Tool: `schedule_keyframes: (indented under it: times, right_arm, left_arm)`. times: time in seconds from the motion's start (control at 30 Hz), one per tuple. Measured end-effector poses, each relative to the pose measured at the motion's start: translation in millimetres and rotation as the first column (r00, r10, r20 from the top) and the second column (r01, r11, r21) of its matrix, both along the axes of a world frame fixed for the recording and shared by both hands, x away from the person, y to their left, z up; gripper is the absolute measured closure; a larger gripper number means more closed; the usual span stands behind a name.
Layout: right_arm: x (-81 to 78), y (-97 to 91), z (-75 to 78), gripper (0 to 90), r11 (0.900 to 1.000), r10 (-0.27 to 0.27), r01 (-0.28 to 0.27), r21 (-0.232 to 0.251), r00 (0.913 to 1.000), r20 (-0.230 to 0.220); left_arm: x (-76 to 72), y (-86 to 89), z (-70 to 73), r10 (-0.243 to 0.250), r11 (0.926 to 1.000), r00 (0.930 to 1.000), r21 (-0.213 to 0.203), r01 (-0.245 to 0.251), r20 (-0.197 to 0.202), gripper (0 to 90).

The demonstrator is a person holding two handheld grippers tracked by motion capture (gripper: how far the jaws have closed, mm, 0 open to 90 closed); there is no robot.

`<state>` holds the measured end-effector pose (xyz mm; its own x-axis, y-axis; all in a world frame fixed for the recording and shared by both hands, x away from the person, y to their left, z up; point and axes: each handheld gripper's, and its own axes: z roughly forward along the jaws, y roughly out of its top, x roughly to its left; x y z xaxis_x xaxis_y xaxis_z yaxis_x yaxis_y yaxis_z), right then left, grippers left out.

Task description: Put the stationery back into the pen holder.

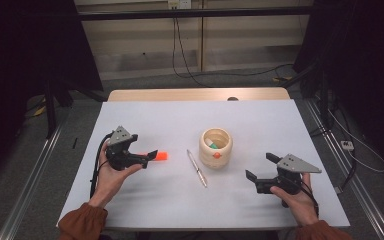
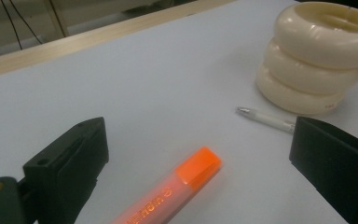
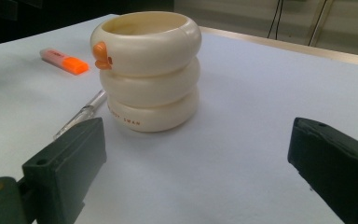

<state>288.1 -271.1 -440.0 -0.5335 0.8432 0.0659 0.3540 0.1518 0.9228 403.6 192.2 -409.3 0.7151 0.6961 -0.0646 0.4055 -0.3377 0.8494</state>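
An orange highlighter [image 1: 159,156] lies flat on the white table, left of centre. My left gripper [image 1: 143,146] is open just left of it. In the left gripper view the highlighter [image 2: 182,186] lies between the two wide-apart jaws of the left gripper [image 2: 198,135], and I cannot tell if they touch it. A cream ringed pen holder [image 1: 215,148] stands at mid-table with small items inside. A slim pen [image 1: 197,168] lies just left of the holder. My right gripper [image 1: 260,166] is open to the holder's right, pointing at the holder [image 3: 149,70], with nothing between its jaws.
The white table top [image 1: 180,115] has a wooden strip [image 1: 195,94] along its far edge. Cables run on the floor beyond it. Dark stands and rails flank both sides. A small orange piece [image 3: 101,55] sticks out at the holder's rim.
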Motion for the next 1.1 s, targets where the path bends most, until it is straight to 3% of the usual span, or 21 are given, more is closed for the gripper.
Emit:
schedule_keyframes:
  times: [0.17,0.3,0.37,0.47,0.6,0.67,0.8,0.9,1.1]
  right_arm:
    - [0.8,-0.2,-0.6,4.1,1.0,0.0,0.0,0.0,1.0,0.0]
    - [1.0,0.1,-0.7,4.1,1.0,-0.001,0.001,-0.001,1.0,-0.002]
    - [1.2,0.2,-0.9,4.1,1.0,0.0,0.0,-0.001,1.0,-0.004]
    - [1.9,0.5,-1.4,4.2,1.0,0.001,-0.002,-0.002,1.0,-0.006]
    - [1.8,0.3,-2.0,4.2,1.0,0.002,-0.002,-0.002,1.0,-0.009]
    - [1.9,0.2,-2.5,4.2,1.0,0.005,-0.005,-0.004,0.9999,-0.01]
    - [1.6,0.7,-2.9,4.3,1.0,0.008,-0.008,-0.003,0.9999,-0.013]
    - [1.5,0.7,-2.8,4.3,1.0,0.007,-0.007,-0.002,0.9999,-0.012]
    - [1.4,0.9,-3.3,4.3,1.0,0.007,-0.007,-0.001,0.9998,-0.016]
  left_arm:
    - [10.3,4.6,-2.1,0.041,0.9992,0.9989,0.002,-0.041,-0.025,10.6]
    - [17.2,6.6,-4.7,0.058,0.9983,0.9977,-0.002,-0.058,-0.036,19.9]
    - [20.3,7.1,-6.1,0.088,0.9955,0.9955,-0.033,-0.089,-0.034,29.6]
    - [28.5,5.4,-6.8,0.099,0.9945,0.9935,-0.029,-0.101,-0.057,39.5]
    - [33.2,5.3,-12.1,0.103,0.9926,0.9895,-0.054,-0.109,-0.1,56.6]
    - [32.9,7.7,-14.5,0.112,0.9926,0.9872,-0.034,-0.117,-0.113,64.4]
    - [32.1,10.3,-15.1,0.096,0.9945,0.9871,-0.03,-0.101,-0.128,90.0]
    - [34.1,11.3,-18.0,0.101,0.9949,0.9838,0.015,-0.1,-0.148,90.0]
    - [41.4,20.7,-21.8,0.142,0.9891,0.9666,0.067,-0.131,-0.213,90.0]
